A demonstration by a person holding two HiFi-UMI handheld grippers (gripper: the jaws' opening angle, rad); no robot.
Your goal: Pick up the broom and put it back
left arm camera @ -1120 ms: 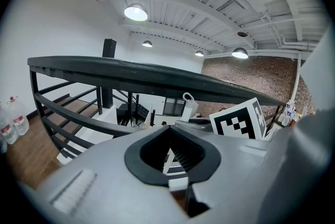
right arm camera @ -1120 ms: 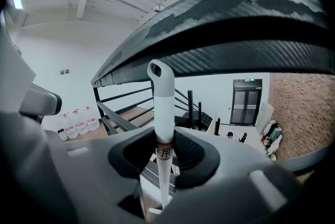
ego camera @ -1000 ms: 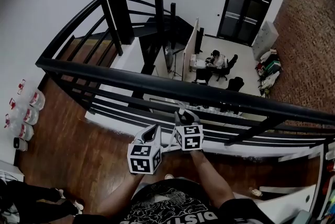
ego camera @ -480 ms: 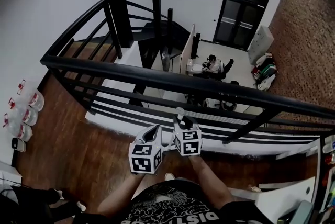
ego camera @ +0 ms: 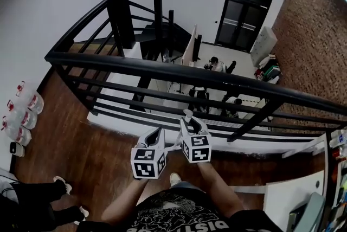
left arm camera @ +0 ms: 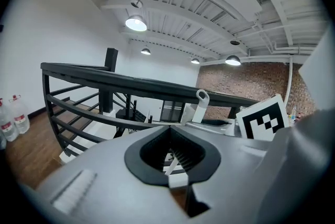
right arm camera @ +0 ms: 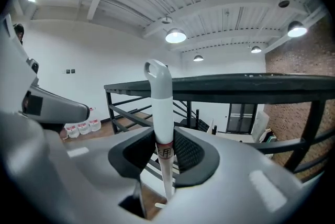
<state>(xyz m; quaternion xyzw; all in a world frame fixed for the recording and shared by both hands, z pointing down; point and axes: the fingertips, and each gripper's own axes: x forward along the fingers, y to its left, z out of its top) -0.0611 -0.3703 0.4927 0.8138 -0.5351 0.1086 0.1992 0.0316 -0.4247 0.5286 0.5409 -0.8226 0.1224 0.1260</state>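
The broom's white handle (right arm camera: pixel 159 102), with a hang loop at its top, stands upright between the jaws of my right gripper (right arm camera: pixel 163 157), which is shut on it. In the head view the handle's top (ego camera: pixel 187 115) pokes up above the right gripper (ego camera: pixel 191 123), just before the railing. My left gripper (ego camera: pixel 158 136) is beside it on the left. In the left gripper view a thin white part of the broom (left arm camera: pixel 172 161) slants through that gripper's (left arm camera: pixel 175 165) nearly closed jaws, and the handle's top (left arm camera: pixel 200 103) shows to the right. The broom's head is hidden.
A black railing (ego camera: pixel 179 75) runs across in front of me, with a drop to a lower floor and stairs (ego camera: pixel 152 36) behind it. Water bottles (ego camera: pixel 21 111) line the left wall. Someone's legs (ego camera: pixel 32 198) are at bottom left. A white counter (ego camera: pixel 293 193) stands at right.
Both grippers have moved forward toward the railing and slightly up, carrying the broom. The grips look the same. The legs at bottom left have shifted.
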